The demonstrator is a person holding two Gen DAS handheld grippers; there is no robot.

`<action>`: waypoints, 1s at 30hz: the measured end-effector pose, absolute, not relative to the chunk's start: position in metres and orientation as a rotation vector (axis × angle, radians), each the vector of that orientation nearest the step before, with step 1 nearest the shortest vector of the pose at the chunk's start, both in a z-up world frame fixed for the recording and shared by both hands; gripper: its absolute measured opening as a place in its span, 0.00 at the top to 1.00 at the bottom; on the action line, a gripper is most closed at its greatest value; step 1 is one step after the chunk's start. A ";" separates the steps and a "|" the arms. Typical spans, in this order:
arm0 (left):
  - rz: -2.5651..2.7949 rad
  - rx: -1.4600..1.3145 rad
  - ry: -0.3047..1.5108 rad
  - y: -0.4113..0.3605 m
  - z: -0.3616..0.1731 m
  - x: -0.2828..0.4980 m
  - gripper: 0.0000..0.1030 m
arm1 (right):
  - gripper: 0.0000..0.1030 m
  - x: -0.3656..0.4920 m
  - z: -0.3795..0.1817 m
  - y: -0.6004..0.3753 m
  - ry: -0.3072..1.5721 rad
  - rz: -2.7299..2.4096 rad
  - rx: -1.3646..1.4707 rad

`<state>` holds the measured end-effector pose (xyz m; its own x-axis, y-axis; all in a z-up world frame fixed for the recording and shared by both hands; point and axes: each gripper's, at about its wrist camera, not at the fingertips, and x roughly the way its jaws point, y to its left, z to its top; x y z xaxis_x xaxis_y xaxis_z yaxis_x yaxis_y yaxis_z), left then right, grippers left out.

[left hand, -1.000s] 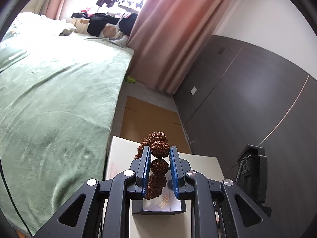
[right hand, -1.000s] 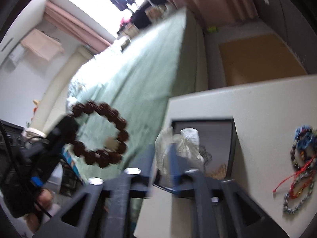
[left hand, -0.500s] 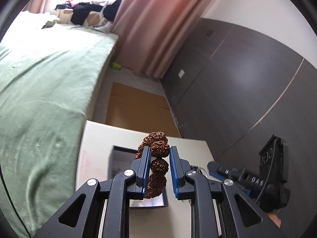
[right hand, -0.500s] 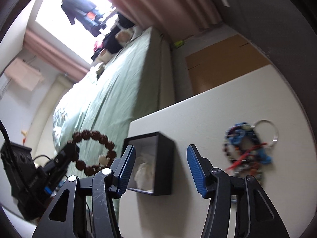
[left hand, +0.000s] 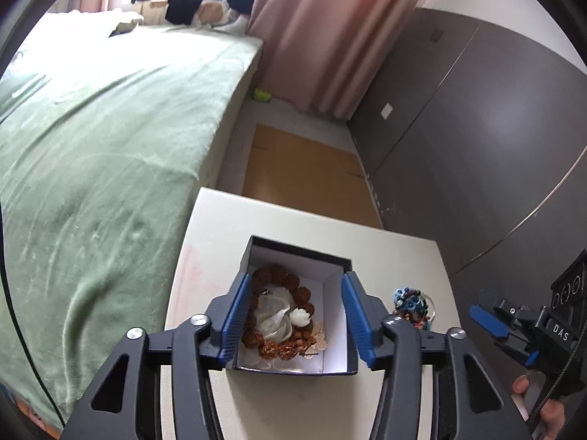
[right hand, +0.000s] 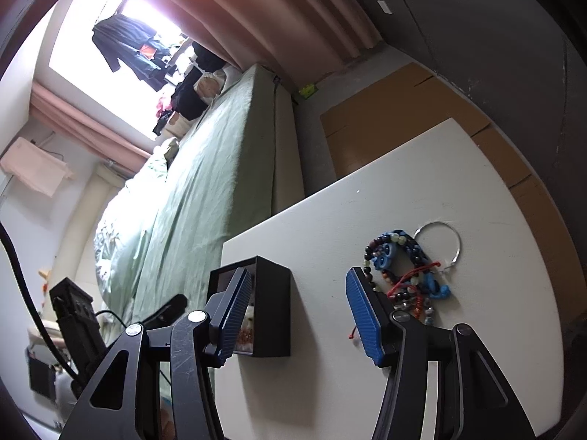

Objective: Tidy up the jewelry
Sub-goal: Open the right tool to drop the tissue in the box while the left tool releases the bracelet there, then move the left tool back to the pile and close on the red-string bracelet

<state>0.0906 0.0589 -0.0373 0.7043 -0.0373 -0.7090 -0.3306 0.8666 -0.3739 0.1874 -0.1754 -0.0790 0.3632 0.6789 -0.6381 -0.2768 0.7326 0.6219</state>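
Observation:
A black jewelry box (left hand: 345,267) with a white lining stands on the white table (left hand: 293,227). A brown bead bracelet (left hand: 279,278) lies inside it with other pieces and a white flower charm (left hand: 301,317). My left gripper (left hand: 295,317) is open and empty just above the box. A pile of blue, red and dark bracelets (left hand: 411,302) lies right of the box. My right gripper (right hand: 299,311) is open and empty between the box (right hand: 271,311) and that pile (right hand: 407,267). A silver ring (right hand: 438,240) lies by the pile.
A green bed (left hand: 91,154) runs along the table's left side. Brown cardboard (left hand: 304,168) lies on the floor beyond the table's far edge. A dark wall panel (left hand: 458,128) is at the right. My right gripper also shows at the right of the left wrist view (left hand: 488,321).
My left gripper opened and let go of the brown bead bracelet, which now lies in the box. My right gripper swung right toward the bracelet pile.

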 end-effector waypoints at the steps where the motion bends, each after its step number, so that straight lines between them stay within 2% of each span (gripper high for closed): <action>1: 0.165 -0.508 0.778 0.058 -0.036 0.090 0.49 | 0.47 0.187 -0.078 -0.177 1.024 0.640 0.450; 11: 0.095 -0.480 0.789 0.034 -0.034 0.098 0.49 | 0.47 0.177 -0.075 -0.194 1.018 0.624 0.438; 12: 0.087 -0.475 0.792 0.031 -0.033 0.099 0.49 | 0.45 0.176 -0.075 -0.197 1.019 0.618 0.437; 15: 0.051 -0.461 0.802 0.017 -0.034 0.101 0.49 | 0.27 0.172 -0.075 -0.206 1.020 0.596 0.433; 16: 0.041 -0.456 0.804 0.013 -0.034 0.102 0.49 | 0.26 0.171 -0.075 -0.209 1.017 0.587 0.437; 30: -0.110 -0.337 0.873 -0.065 -0.058 0.130 0.49 | 0.26 0.167 -0.109 -0.275 1.108 0.384 0.531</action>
